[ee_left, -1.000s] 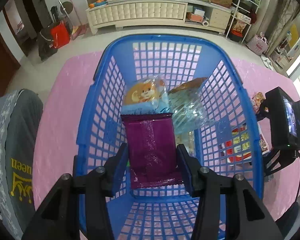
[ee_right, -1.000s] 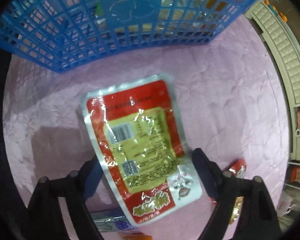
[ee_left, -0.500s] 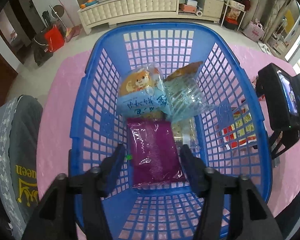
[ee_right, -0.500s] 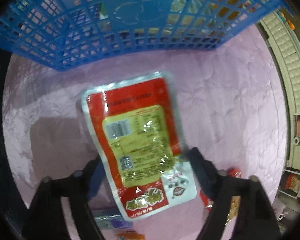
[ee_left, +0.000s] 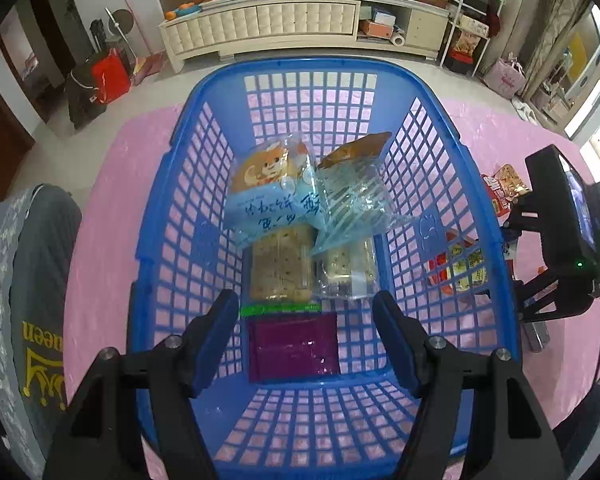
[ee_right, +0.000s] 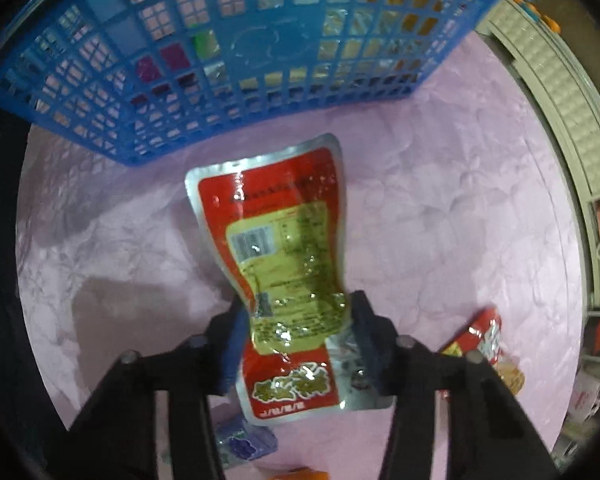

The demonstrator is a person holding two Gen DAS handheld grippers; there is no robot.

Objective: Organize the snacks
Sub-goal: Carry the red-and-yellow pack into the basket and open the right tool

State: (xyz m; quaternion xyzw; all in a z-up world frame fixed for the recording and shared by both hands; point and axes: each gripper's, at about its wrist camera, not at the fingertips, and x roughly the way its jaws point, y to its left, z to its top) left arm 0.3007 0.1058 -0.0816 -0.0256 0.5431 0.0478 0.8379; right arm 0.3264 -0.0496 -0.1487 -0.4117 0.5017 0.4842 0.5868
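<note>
Left gripper over the blue basket, jaws spreading with nothing between them, purple packet flat on the basket floor, right gripper closing, pinching the red pouch just beside the basket, long axis pointing at its wall.

Desk covered with a pink quilted cloth. Blue plastic basket sits directly on the cloth, taking most of the middle. Just beside the basket's right wall: red-and-yellow snack pouch, its far end on the cloth near the basket wall, sides pinched inward. Further right, red snack packet flat on the cloth, apart from the pouch. Small blue-purple wrapped item on the cloth at the near edge, partly hidden by the pouch. Orange item at the bottom edge, too cut off to tell.
</note>
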